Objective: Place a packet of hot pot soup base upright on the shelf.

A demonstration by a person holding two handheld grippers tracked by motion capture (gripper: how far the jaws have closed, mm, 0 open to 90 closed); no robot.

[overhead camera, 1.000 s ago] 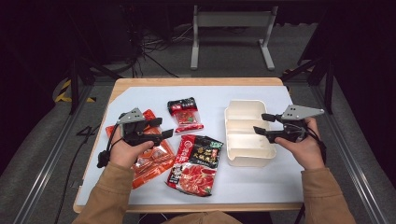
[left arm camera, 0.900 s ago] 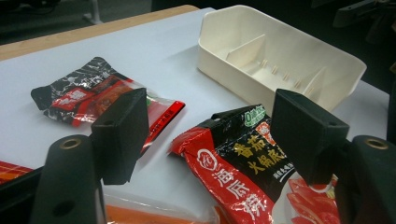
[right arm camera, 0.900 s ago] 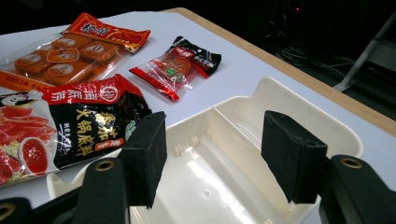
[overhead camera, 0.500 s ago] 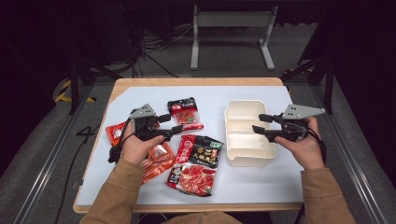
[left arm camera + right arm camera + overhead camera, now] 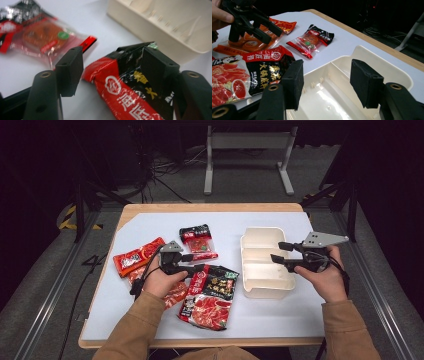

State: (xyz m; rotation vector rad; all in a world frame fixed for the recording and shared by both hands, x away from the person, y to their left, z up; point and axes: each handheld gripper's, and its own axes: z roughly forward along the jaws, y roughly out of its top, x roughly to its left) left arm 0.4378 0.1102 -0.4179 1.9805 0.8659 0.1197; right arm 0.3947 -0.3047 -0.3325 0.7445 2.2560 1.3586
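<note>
the left gripper [image 5: 196, 262] has been closing its jaws around the top corner of the large hotpot packet [image 5: 210, 290], which lies near the table's [image 5: 150, 220] front edge, just left of the cream tray [image 5: 265, 265]. not yet pinched. the right gripper [image 5: 276, 251] hovers with jaws apart over the tray. a grip on so little slick film could slip when lifted

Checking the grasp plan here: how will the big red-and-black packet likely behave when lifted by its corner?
The big packet is glossy film, so probably slippery between the left gripper pads. It lies flat and thin, so it will likely droop when lifted. Its contents look dense; perhaps fairly heavy.
</note>
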